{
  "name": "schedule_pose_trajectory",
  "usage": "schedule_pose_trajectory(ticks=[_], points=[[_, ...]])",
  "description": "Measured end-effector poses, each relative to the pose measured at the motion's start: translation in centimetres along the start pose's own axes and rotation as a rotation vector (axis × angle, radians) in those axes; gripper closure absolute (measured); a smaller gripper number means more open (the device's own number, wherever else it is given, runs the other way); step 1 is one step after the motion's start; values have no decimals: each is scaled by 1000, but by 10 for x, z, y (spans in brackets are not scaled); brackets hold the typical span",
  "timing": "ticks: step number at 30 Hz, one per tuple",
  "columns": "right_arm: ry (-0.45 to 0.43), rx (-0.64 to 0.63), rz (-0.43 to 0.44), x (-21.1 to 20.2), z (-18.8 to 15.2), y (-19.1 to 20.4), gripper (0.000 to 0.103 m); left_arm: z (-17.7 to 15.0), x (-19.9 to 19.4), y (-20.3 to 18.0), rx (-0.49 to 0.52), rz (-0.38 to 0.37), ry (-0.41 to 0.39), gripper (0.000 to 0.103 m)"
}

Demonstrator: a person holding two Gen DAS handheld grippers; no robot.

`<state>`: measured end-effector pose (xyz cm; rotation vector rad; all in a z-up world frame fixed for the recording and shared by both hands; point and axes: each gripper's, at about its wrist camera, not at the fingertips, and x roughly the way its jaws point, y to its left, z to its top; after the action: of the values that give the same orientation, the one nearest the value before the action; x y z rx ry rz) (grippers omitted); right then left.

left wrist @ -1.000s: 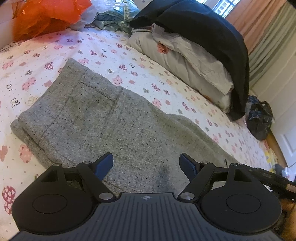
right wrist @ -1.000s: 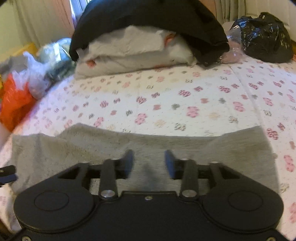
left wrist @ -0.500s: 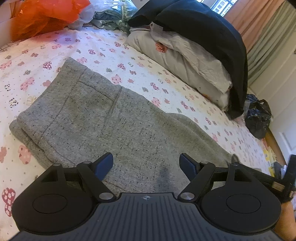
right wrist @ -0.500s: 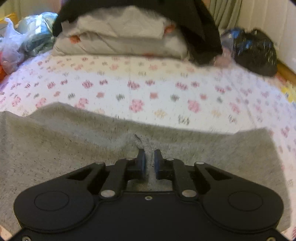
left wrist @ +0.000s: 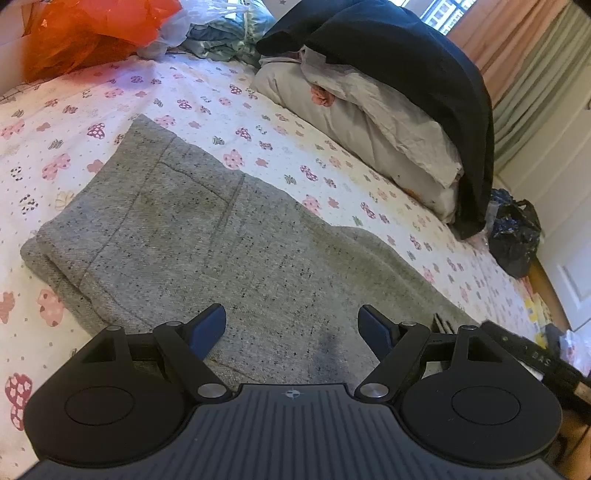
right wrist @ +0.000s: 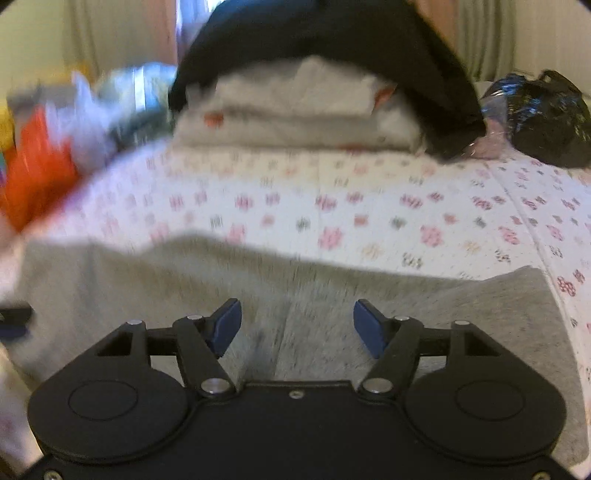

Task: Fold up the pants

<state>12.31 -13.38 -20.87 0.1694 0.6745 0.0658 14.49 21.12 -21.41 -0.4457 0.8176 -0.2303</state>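
Flower-printed white bedsheet (left wrist: 192,88) carries the speckled grey knit pants (left wrist: 207,236), lying flat under the left gripper (left wrist: 291,328), whose jaws gape empty. From the right wrist, blurred, the right gripper (right wrist: 297,326) has just been opening, nothing pinched between its jaws; regrasping the pants (right wrist: 461,306) nearer the hem should give a squarer fold.

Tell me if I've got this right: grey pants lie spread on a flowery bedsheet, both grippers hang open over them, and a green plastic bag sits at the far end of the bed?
Nearly. The plastic bag is orange, not green, as the left wrist view shows. The rest holds: the grey pants lie on the flowery bedsheet, with the left gripper and right gripper open above them; the right's jaws have just been opening, gripping no cloth.
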Motion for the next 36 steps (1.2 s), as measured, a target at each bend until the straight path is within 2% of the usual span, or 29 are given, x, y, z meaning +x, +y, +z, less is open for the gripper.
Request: schedule_pose_trajectory(ticks=[1,2,3,5,6,8,10,13,15,18,22,24,26,28,30,32,34,35,36], points=[[-15,34,21,-5,-1,-8,40,1,0,0,-5,-4,-1,25],[0,65,23,-4,-3,-15,49,1,0,0,-9,-7,-2,25],[56,72,16,5,-5,-19,59,1,0,0,-11,-9,-1,25],[211,45,-5,32,-15,-22,62,1,-2,-2,-3,-6,-11,25],[179,19,3,32,-17,-21,61,1,-7,-3,5,-3,-29,25],[173,-1,5,29,-13,-18,61,1,-22,-3,4,-13,-76,25],[142,27,25,19,-9,-22,59,3,-44,8,-51,-31,-142,25],[93,32,71,-5,-7,-28,44,-2,-71,46,-275,-48,-233,25],[63,17,94,-21,-7,-32,25,-14,-80,78,-467,-67,-267,22],[46,12,144,-41,-7,-37,19,-29,-78,112,-670,-72,-271,19],[46,32,198,-61,-10,-41,15,-28,-67,141,-798,-69,-291,19],[49,68,237,-70,-12,-42,8,-23,-57,151,-841,-69,-291,18],[49,123,286,-79,-16,-46,4,-18,-42,160,-877,-104,-266,15],[53,174,331,-84,-19,-49,0,-15,-32,159,-859,-100,-260,13],[52,242,372,-86,-23,-55,0,-4,-24,150,-777,-83,-252,5],[50,310,386,-84,-28,-65,0,3,-16,137,-681,-56,-225,3],[56,344,363,-80,-30,-73,0,9,-8,125,-595,-52,-205,7],[61,357,349,-78,-31,-78,0,9,-5,121,-579,-61,-194,22],[63,371,338,-76,-31,-82,0,8,-3,120,-577,-70,-180,48]])
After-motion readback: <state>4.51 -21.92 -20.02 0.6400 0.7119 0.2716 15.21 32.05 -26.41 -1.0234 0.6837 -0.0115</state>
